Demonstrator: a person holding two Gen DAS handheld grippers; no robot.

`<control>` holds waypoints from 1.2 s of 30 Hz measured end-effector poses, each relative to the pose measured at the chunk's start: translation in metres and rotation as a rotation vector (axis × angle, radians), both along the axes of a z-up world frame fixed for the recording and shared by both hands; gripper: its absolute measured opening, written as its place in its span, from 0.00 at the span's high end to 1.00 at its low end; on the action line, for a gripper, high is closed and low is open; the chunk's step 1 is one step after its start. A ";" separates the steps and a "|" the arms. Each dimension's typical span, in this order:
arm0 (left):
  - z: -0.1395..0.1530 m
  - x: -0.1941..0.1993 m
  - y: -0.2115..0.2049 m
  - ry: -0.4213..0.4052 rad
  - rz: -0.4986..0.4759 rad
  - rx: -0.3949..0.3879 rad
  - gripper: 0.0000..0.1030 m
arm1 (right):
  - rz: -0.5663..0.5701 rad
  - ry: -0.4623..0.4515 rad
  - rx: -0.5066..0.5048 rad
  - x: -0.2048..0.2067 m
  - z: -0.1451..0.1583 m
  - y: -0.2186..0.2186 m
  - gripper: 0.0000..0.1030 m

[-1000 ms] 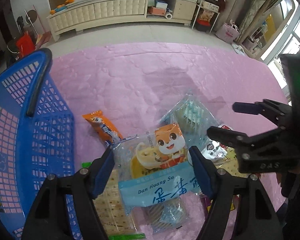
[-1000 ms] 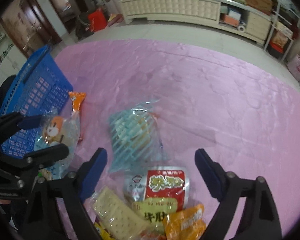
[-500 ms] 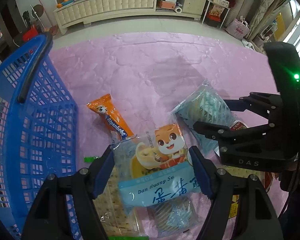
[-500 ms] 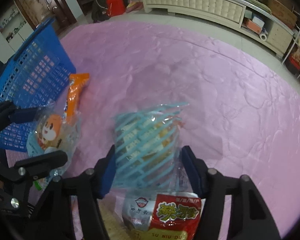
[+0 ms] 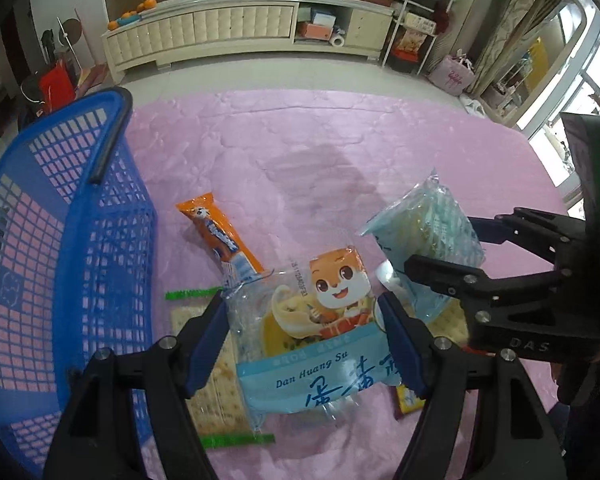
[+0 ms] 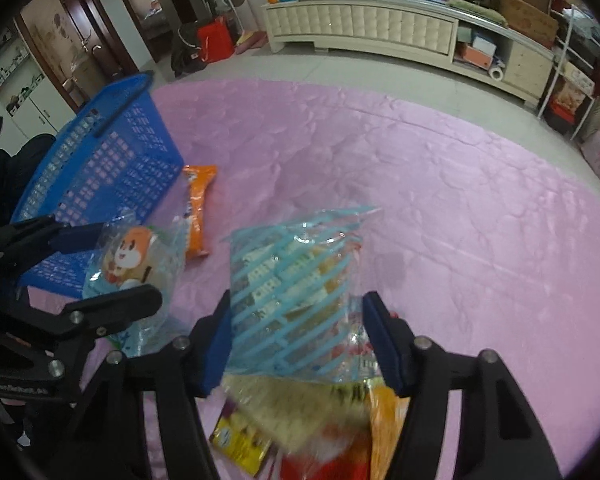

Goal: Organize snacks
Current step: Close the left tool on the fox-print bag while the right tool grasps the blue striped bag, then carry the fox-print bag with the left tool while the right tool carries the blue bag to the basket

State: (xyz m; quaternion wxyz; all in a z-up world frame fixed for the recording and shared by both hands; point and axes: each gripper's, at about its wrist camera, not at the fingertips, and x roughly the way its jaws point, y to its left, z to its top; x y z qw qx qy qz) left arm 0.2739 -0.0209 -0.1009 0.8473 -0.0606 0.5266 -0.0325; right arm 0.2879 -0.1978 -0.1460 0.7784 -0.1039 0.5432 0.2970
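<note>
Left gripper point(image 5: 303, 334) clamps cartoon snack bag point(image 5: 320, 320); right gripper point(image 6: 300, 334) clamps striped bag point(image 6: 292, 284), beside blue basket point(image 5: 80, 240).

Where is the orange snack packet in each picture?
Left wrist view: the orange snack packet lies flat on the pink cloth, left of centre, just right of the blue basket.
Right wrist view: the same packet lies in the left half, again just right of the blue basket.
Shared landmark: the blue basket beside it.

Blue basket point(image 5: 100, 248) — pink cloth point(image 5: 300, 152)
</note>
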 end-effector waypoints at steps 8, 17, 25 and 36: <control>0.030 -0.036 -0.005 -0.069 -0.024 -0.031 0.31 | -0.036 -0.061 -0.037 -0.032 0.043 -0.005 0.35; 0.072 -0.072 -0.001 -0.153 -0.054 -0.036 0.31 | -0.082 -0.124 -0.026 -0.068 0.092 -0.006 0.35; 0.109 -0.094 0.028 -0.230 -0.080 -0.058 0.31 | -0.091 -0.170 0.012 -0.089 0.129 0.011 0.35; 0.144 -0.114 0.084 -0.285 -0.051 0.044 0.31 | -0.050 -0.201 0.066 -0.098 0.153 0.064 0.35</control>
